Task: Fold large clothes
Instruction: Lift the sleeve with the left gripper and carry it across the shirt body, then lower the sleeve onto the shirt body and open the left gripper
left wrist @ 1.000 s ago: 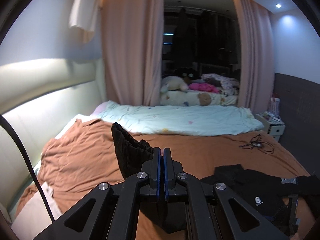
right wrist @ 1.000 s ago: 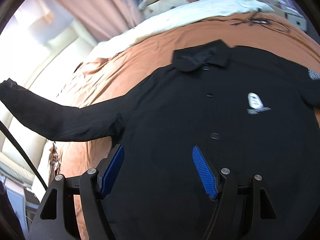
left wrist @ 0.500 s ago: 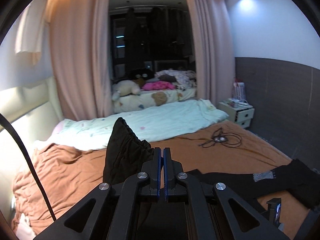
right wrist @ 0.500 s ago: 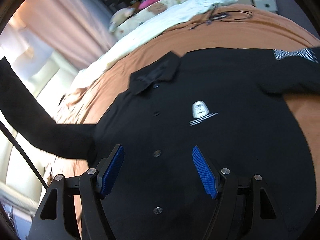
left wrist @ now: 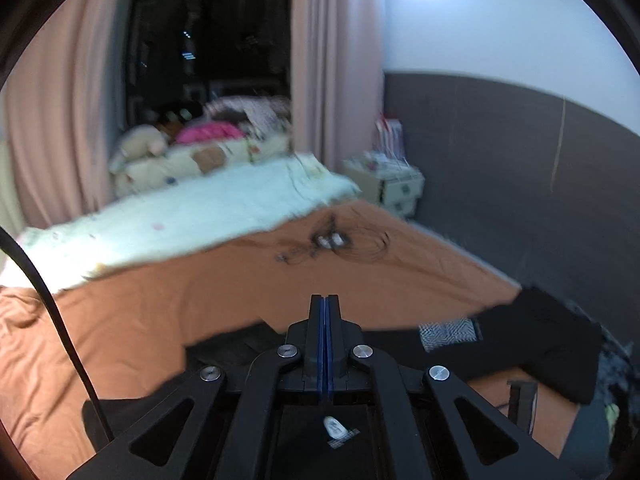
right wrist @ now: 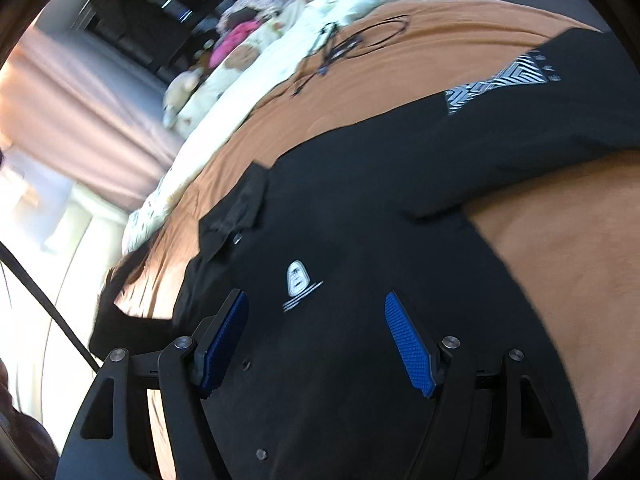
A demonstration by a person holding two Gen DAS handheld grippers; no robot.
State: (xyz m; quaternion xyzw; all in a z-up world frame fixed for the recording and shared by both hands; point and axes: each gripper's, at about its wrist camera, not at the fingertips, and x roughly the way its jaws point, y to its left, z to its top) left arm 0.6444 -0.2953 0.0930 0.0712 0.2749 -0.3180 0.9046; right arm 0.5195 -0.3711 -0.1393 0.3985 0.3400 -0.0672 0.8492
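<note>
Both grippers were matte black, with angular linkage arms and triangular cut-outs. Silver screws [left wrist: 289,351] marked the joints, and the finger pads [right wrist: 408,344] were ribbed blue. A black cable [left wrist: 52,312] ran alongside.

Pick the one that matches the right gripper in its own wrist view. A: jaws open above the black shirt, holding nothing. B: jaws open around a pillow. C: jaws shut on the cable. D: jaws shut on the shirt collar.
A: the right gripper has its blue pads spread wide apart over the front of the black shirt, with nothing pinched between them.
</note>
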